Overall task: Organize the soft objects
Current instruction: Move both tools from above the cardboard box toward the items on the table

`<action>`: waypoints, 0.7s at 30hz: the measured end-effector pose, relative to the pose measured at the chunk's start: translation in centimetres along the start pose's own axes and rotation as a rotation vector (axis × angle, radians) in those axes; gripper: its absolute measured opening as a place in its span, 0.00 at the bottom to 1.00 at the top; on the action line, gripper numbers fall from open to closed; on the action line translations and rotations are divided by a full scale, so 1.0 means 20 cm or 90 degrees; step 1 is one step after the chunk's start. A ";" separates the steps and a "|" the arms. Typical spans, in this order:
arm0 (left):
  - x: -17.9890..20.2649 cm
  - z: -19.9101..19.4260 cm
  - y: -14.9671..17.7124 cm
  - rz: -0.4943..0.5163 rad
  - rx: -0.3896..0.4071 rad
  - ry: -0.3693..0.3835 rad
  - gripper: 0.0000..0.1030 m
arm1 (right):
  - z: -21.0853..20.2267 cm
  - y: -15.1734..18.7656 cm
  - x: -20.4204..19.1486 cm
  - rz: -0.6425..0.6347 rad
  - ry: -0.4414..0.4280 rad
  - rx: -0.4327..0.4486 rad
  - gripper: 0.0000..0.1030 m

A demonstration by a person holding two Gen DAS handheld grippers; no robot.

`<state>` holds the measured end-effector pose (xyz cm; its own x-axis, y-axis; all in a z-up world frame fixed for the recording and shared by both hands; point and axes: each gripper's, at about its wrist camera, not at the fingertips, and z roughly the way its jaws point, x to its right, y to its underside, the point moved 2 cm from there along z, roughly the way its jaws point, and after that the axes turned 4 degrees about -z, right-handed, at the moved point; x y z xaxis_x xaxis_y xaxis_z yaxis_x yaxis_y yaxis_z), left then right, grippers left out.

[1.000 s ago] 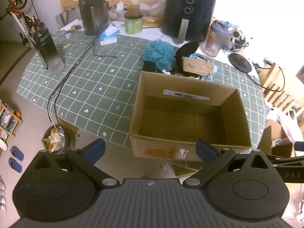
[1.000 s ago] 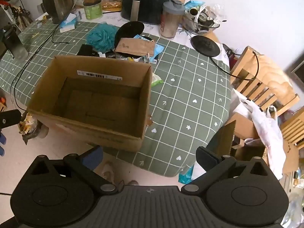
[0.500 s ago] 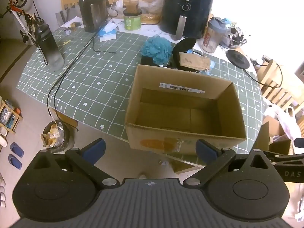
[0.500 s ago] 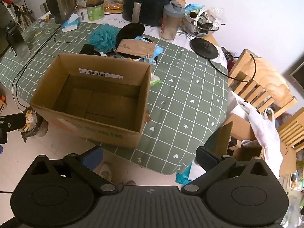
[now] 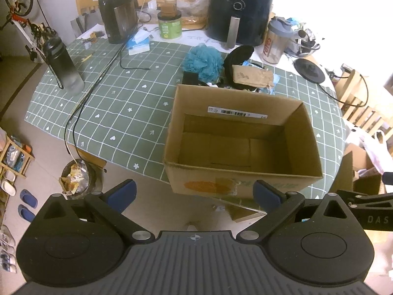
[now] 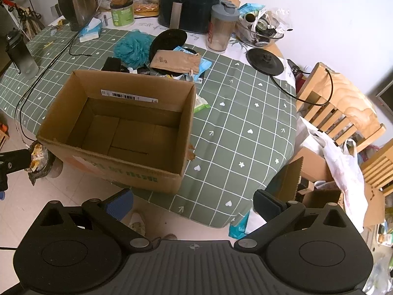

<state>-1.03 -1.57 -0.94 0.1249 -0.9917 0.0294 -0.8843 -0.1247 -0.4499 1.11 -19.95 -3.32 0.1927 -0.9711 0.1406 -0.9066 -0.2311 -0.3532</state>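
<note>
- Cardboard box (image 5: 242, 145), empty, centre frame on my green tabletop (image 5: 118, 103).
- Teal loofah (image 5: 202, 61) beyond it, upper centre.
- Left claw (image 5: 194, 194) and right claw (image 6: 194, 200): both spread wide, empty.

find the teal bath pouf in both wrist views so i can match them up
Left wrist: the teal bath pouf lies upper centre, just beyond the cardboard box's far wall.
Right wrist: the pouf lies upper left of centre, beyond the box's far left corner.
Shared landmark: the black air fryer stands behind it in both.
</note>
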 end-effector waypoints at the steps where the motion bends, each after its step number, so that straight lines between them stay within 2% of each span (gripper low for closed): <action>1: 0.00 0.00 -0.01 0.003 -0.001 -0.003 1.00 | 0.00 0.00 0.00 0.000 -0.001 0.000 1.00; 21: -0.04 0.18 -0.17 0.052 -0.024 0.005 1.00 | 0.19 -0.17 -0.03 0.030 -0.003 -0.043 1.00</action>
<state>3.49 -0.33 -2.56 0.0487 -0.9988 0.0014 -0.9080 -0.0449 -0.4166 5.56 -18.82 -5.59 0.1505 -0.9812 0.1206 -0.9379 -0.1803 -0.2965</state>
